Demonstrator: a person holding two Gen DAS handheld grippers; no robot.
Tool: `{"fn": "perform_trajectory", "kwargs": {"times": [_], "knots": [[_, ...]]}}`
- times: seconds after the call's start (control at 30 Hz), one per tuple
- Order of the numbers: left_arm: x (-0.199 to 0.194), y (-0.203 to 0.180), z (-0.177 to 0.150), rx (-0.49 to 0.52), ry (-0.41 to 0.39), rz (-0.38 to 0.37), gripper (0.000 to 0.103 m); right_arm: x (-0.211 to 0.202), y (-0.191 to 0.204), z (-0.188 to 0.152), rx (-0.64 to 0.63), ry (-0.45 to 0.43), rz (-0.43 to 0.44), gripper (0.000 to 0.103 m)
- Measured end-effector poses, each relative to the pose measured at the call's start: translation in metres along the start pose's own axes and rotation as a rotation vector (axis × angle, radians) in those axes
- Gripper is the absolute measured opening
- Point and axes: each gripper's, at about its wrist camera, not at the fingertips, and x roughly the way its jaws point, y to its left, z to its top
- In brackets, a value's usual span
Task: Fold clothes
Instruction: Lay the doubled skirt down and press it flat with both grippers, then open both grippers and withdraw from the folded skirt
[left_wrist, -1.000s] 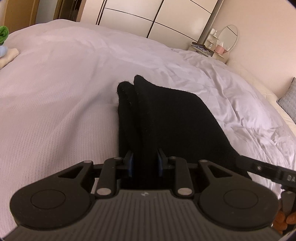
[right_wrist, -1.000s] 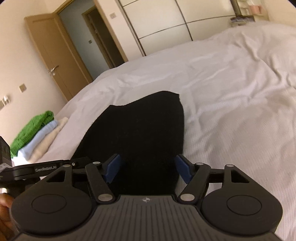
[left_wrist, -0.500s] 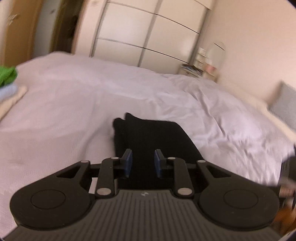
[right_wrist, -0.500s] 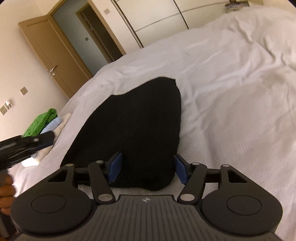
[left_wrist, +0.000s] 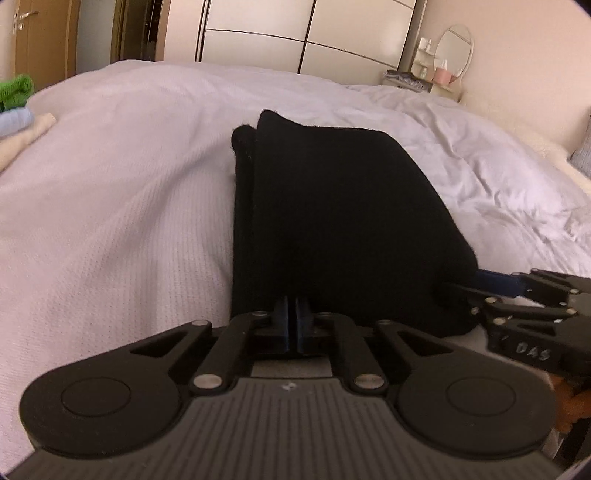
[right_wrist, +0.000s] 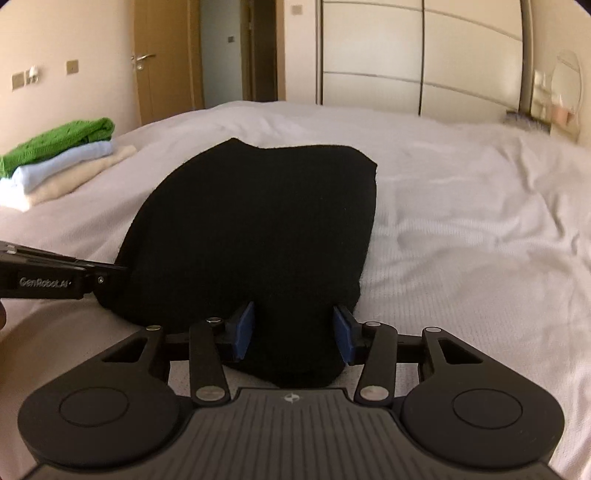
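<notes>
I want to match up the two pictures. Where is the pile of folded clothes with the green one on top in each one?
Left wrist view: the pile of folded clothes sits at the far left edge, mostly cut off.
Right wrist view: the pile lies at the left, on the bed.
Shared landmark: the round mirror at the right in both.

hidden: black garment (left_wrist: 332, 221) near edge, behind gripper body | blurred: mirror (right_wrist: 567, 79)
</notes>
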Motion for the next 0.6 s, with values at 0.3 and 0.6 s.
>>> {"fn": "perform_trajectory", "kwargs": {"times": [0.3,0.6], "knots": [[-0.007,-0.012,0.009,-0.013,0.013,0.056,0.006,-0.026,-0.016,0.003,0.106,-0.018,0.029,0.048],[-0.053,-0.042,0.021,-0.044,0.062,0.212,0.031,-0.059,-0.038,0.014,0.297,0.050,0.063,0.056]]}}
